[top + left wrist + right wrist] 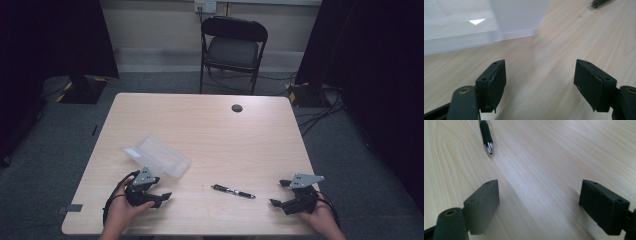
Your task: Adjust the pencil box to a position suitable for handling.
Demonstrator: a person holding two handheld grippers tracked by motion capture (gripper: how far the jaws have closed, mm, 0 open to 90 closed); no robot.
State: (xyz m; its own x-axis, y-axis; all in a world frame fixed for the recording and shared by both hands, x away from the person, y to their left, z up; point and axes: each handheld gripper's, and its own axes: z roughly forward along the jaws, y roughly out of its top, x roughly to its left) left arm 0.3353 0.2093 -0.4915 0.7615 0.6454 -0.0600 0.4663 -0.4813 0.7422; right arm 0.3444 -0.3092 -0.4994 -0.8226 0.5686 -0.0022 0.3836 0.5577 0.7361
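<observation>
free: table (210, 125) middle, far half | obstacles: clear case (157, 156) left, pen (233, 191) centre-front

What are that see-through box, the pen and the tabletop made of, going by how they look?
The box looks like clear, slightly frosted plastic: the table shows through it and it catches a bright glare. The pen seems to be black plastic or rubber with a shiny metal tip, which glints in the right gripper view. The table shows pale wood grain with a smooth matt sheen, probably laminate rather than solid wood.

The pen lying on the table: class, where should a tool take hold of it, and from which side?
Grip the pen at mid-barrel, coming from above with the jaws across its length. It lies flat on the table, thin and long, with bare wood on both sides. The right tool, open and nearest, probably suits.
</observation>
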